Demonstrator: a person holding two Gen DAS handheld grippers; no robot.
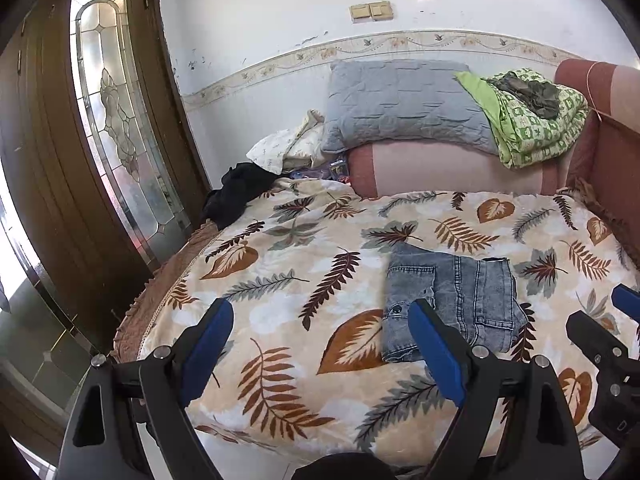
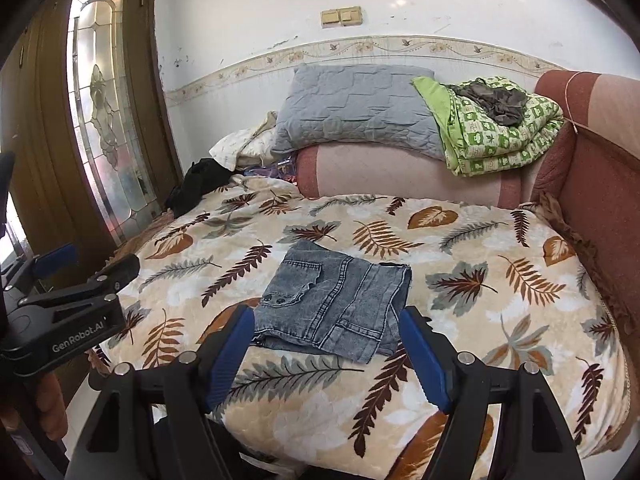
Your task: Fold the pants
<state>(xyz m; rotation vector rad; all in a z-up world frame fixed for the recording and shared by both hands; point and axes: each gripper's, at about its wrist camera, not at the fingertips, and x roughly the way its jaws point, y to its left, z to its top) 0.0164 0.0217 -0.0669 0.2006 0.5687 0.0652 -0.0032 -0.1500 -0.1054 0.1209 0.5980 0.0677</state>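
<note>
Pants (image 2: pixel 336 308) lie folded into a compact denim packet at lower centre of the leaf-print bedspread (image 2: pixel 460 280), both the left gripper (image 1: pixel 320 352) and right gripper (image 2: pixel 326 354) spread apart and empty, so folding looks finished, needing at most a tidy-up press.

Bed cover (image 2: pixel 460 320): folded pants (image 2: pixel 336 304) on it, centre. Bolster (image 2: pixel 400 176) across the far edge, 12 o'clock of the pants; pillow (image 2: pixel 352 108) on the bolster; folded quilt (image 2: pixel 504 136) at 1 o'clock, beside the pillow. Dark garment (image 2: pixel 196 184) at 10 o'clock, by the door (image 2: pixel 108 120).
</note>
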